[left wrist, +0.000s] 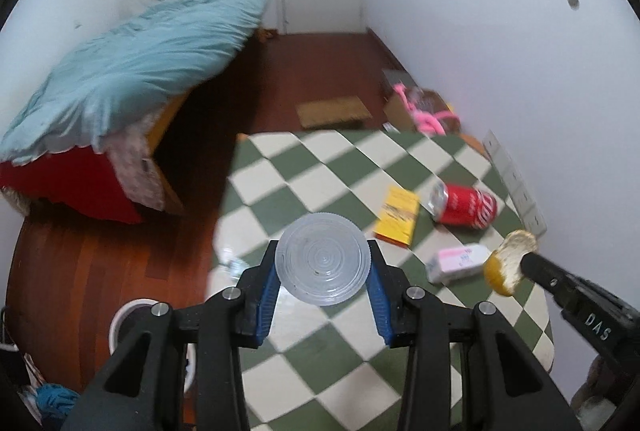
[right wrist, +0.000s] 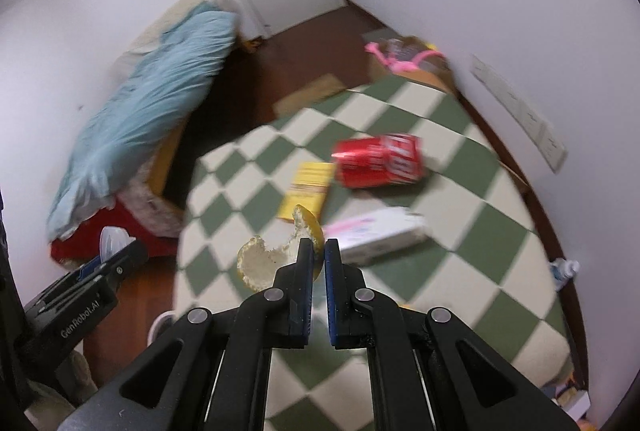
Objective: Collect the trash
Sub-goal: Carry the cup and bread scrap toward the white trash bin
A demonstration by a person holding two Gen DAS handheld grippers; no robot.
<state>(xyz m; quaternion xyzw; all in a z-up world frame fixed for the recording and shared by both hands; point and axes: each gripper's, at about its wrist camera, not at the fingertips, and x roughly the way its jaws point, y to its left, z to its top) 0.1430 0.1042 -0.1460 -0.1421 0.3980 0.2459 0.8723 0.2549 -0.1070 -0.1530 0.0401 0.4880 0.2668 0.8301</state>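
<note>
The left tool (left wrist: 322,273) clamps a clear round plastic lid (left wrist: 322,258) between its blue-padded fingers, holding it flat-faced to the camera above the near left edge of the desk (left wrist: 304,167), which is covered in a green-and-cream checked cloth. The right tool (right wrist: 319,251) is nearly closed on a piece of citrus peel (right wrist: 264,259), yellow outside and pale pith inside, pinched at one edge so most of it sticks out to the left of the fingers; it hangs above the desk.

On the cloth lie a red cola can (left wrist: 464,207) on its side, a yellow carton (left wrist: 397,215) flat just left of the can, and a small pink-and-white box (left wrist: 458,262) nearer the camera, close to the peel in the left view. The three are near each other but not touching, as far as the blur allows.

Beyond the desk a cardboard box (left wrist: 404,107) with pink cord (left wrist: 430,119) sits on the wooden floor by the wall. A bed with a light blue quilt (left wrist: 132,71) stands to the left. A white bin (left wrist: 124,319) shows on the floor below the left tool.
</note>
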